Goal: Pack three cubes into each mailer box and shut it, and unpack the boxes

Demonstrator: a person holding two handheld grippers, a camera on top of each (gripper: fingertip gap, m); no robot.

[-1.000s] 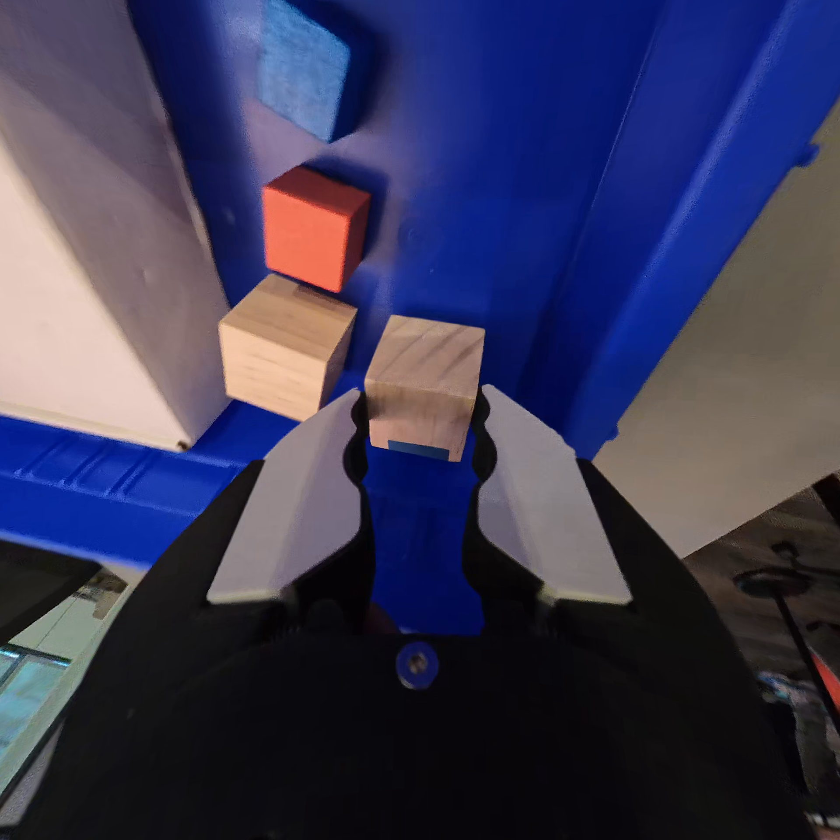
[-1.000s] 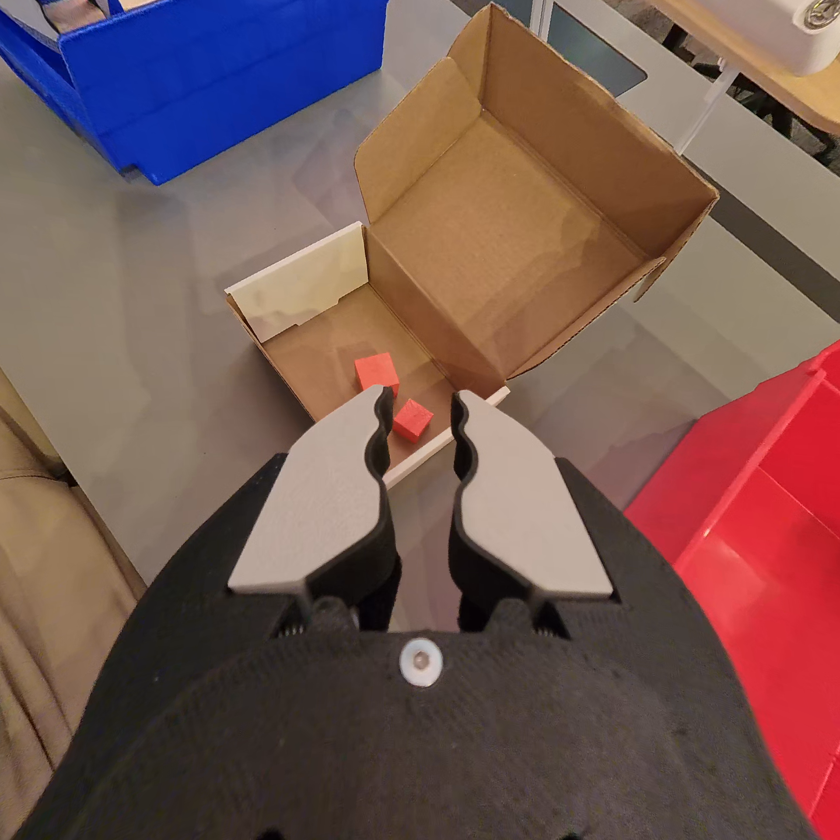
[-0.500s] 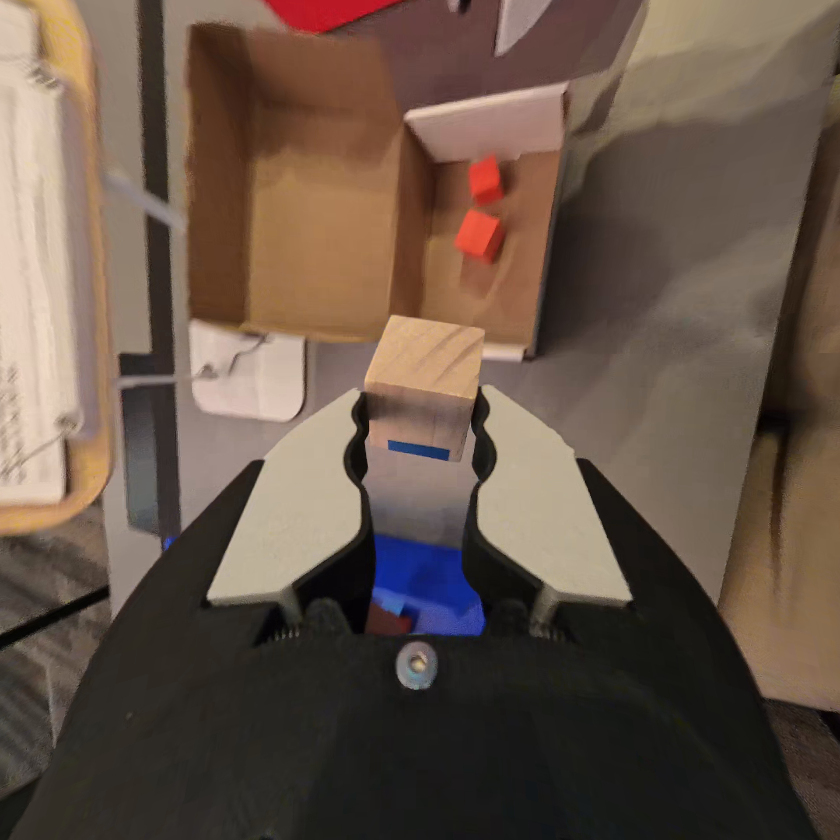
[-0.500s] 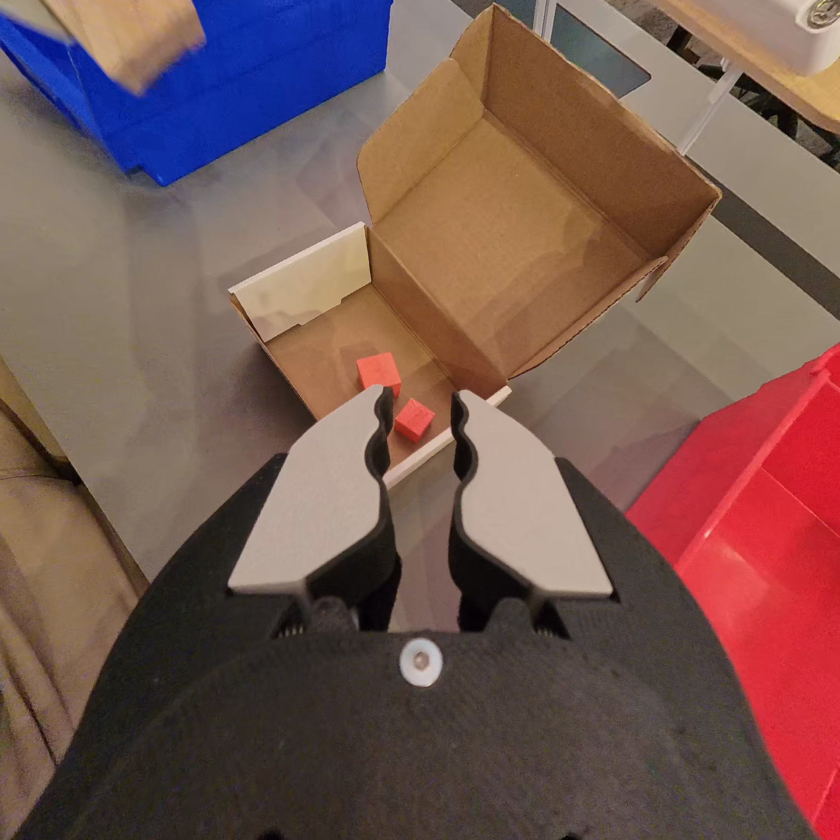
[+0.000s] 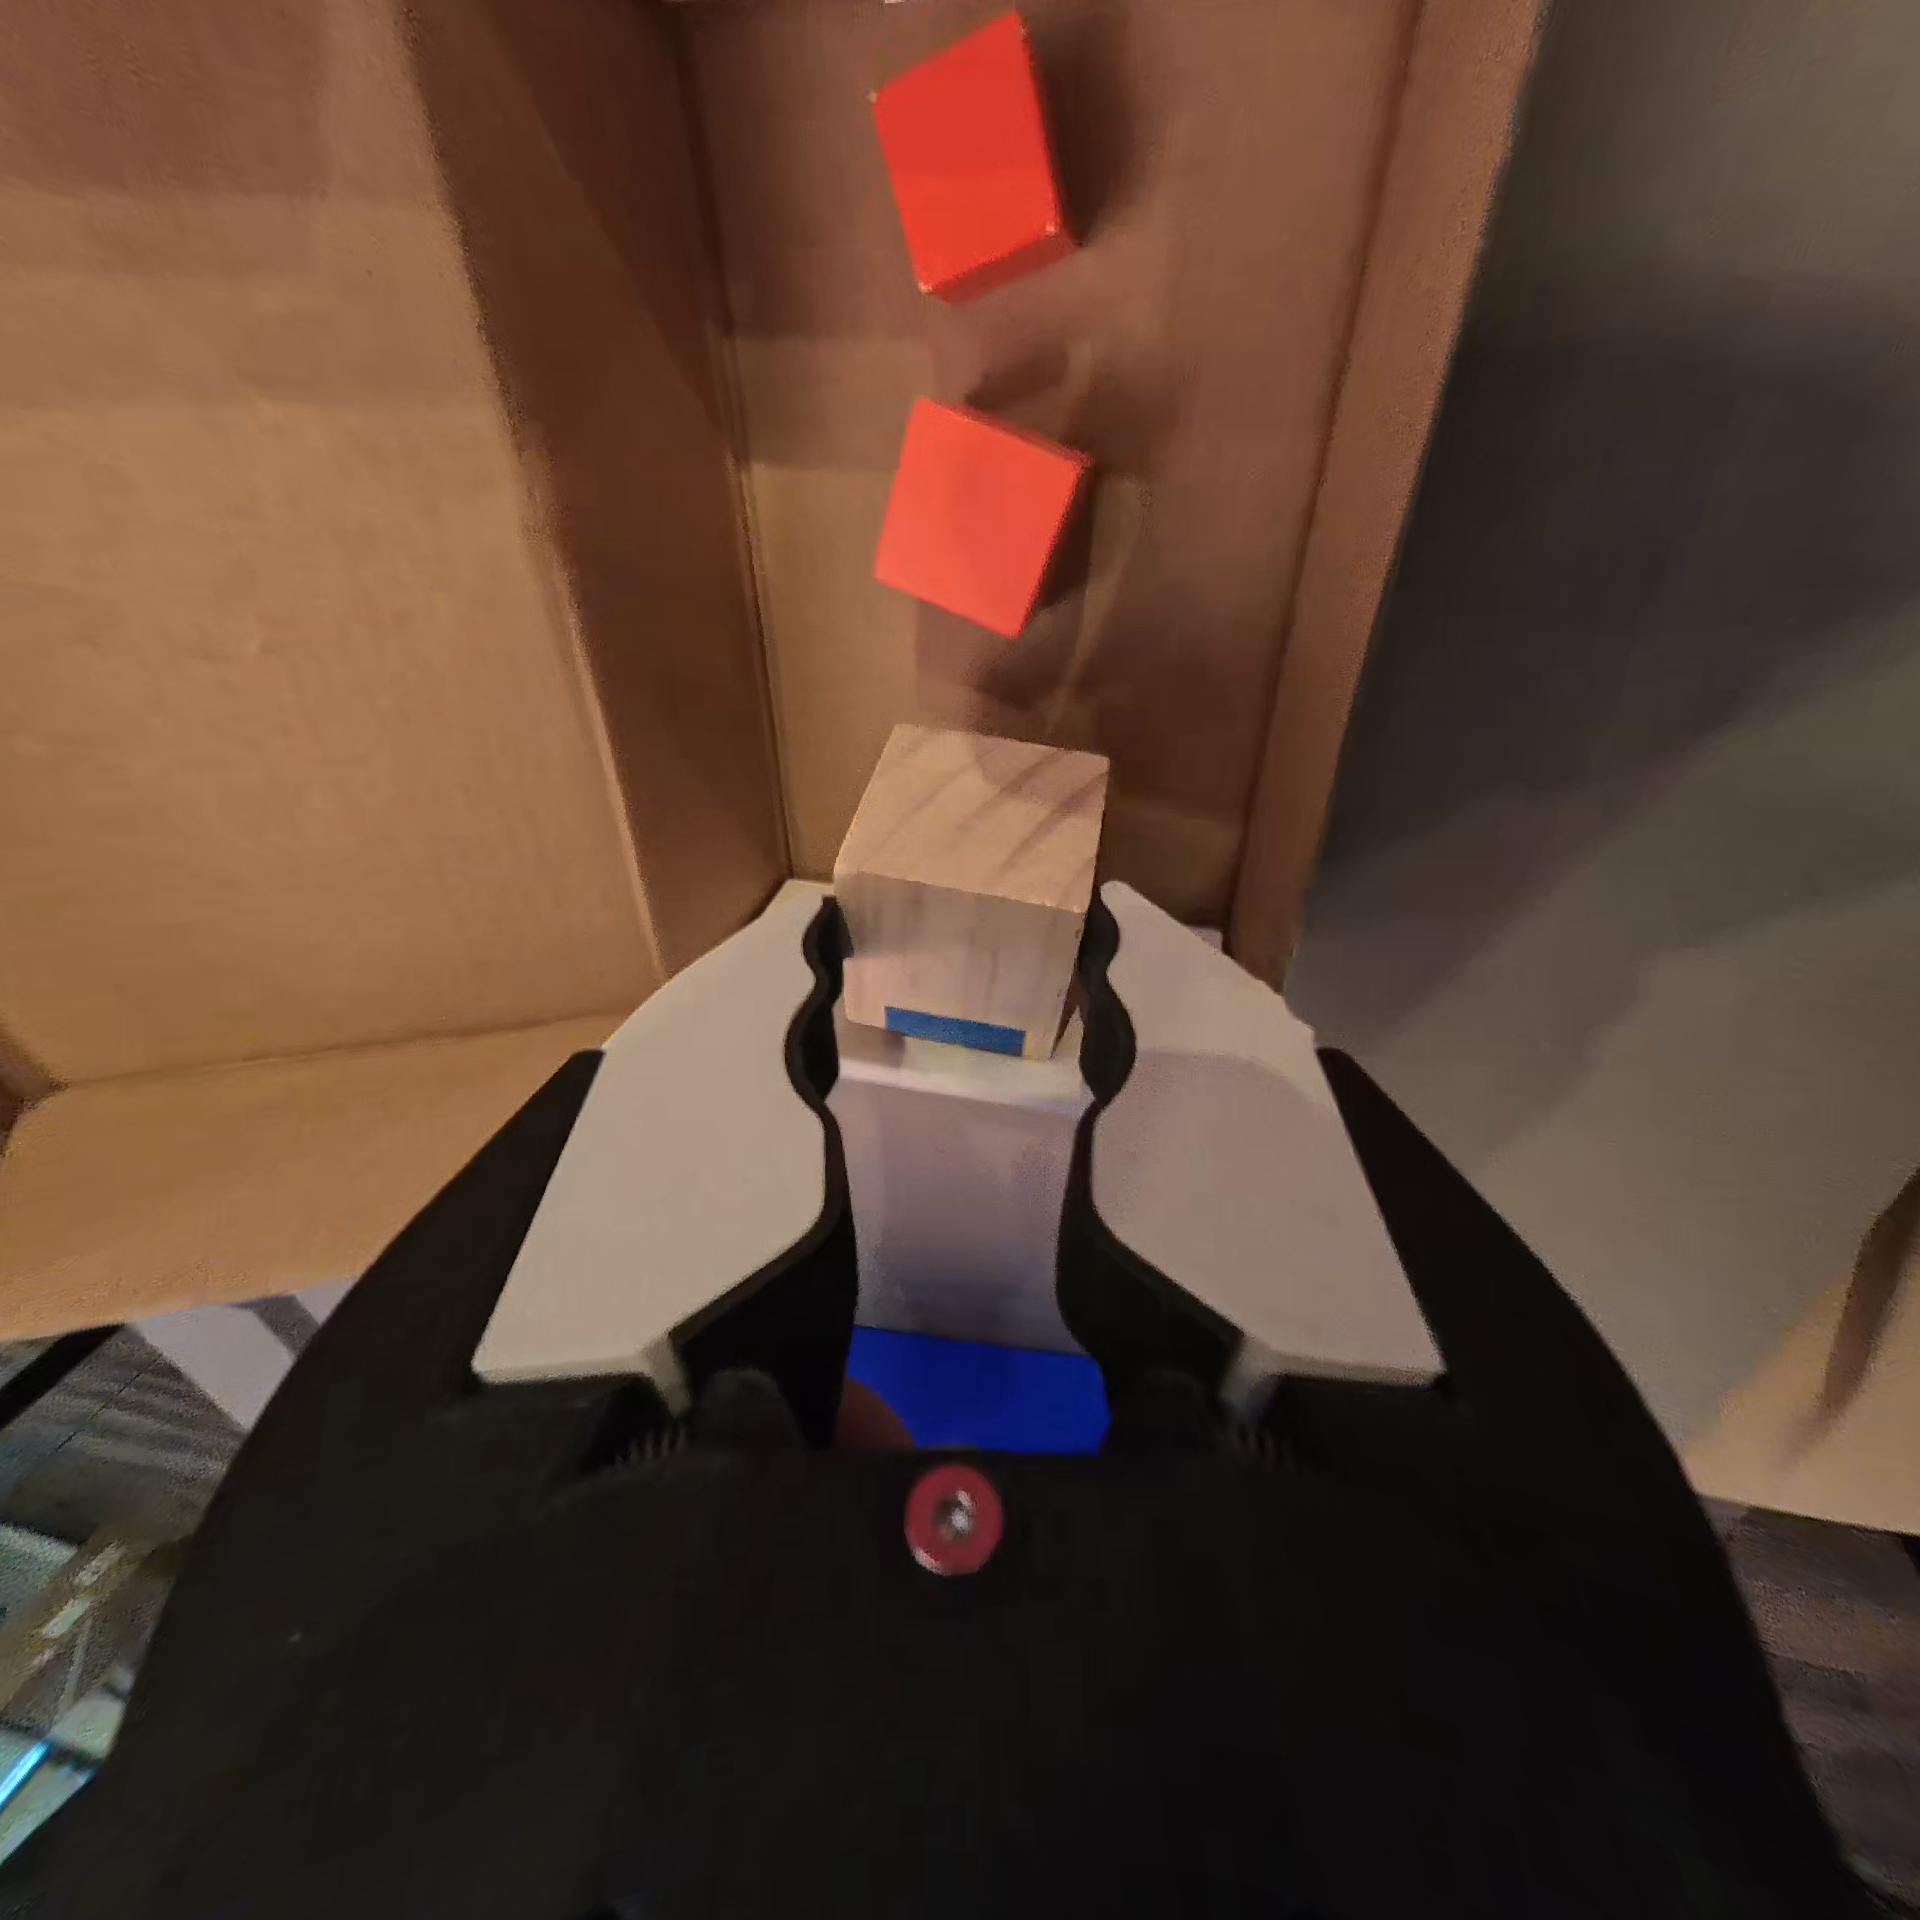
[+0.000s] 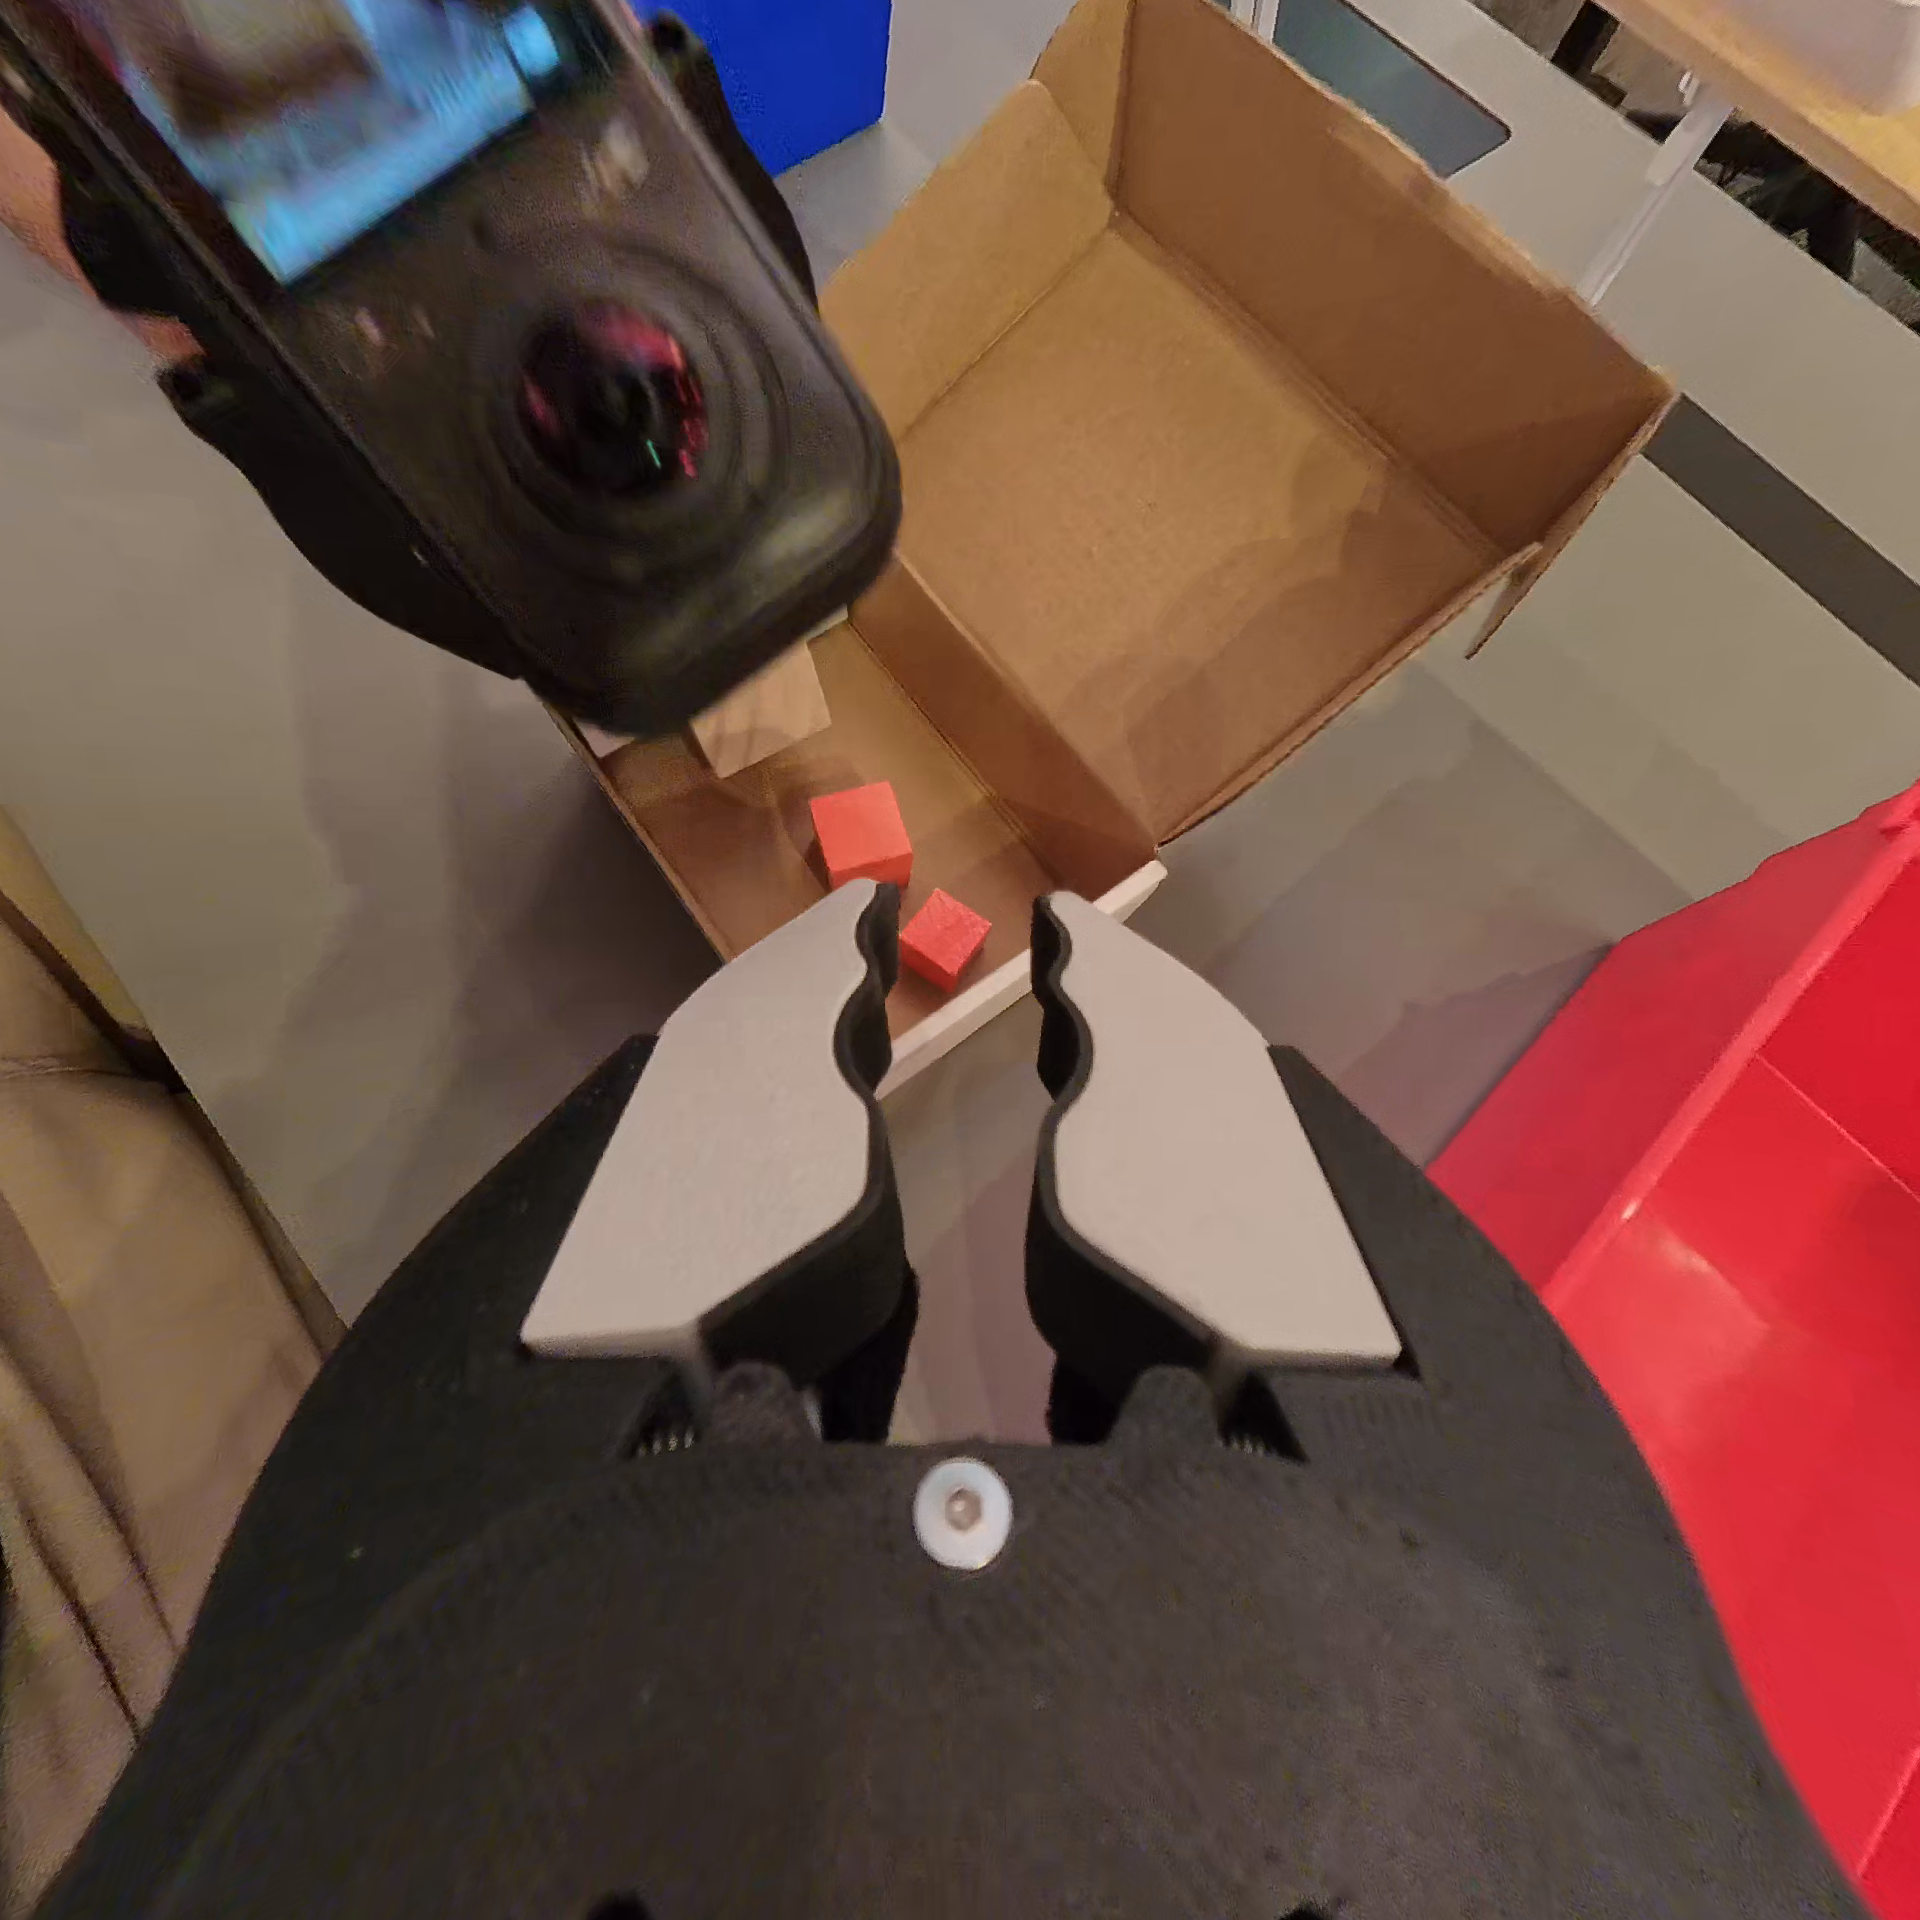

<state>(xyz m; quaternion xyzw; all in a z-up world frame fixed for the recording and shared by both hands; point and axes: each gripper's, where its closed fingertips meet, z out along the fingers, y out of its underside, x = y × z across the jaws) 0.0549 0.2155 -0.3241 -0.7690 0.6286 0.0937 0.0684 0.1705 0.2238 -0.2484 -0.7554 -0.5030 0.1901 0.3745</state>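
Carried from the blue bin, the wooden cube point(image 5: 971, 883) clamped in the left gripper point(image 5: 961, 925) now hangs inside the open mailer box point(image 6: 1195, 499), just short of two red cubes point(image 5: 977, 514); the right gripper point(image 6: 956, 925) waits empty, jaws parted.

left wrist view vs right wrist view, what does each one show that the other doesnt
Only the left wrist view shows the left gripper shut on the wooden cube, with a blue patch on the cube's near face. Only the right wrist view shows the right gripper open and holding nothing, the red bin, the box's raised lid and the left gripper's camera. Both show the open mailer box with two red cubes inside.
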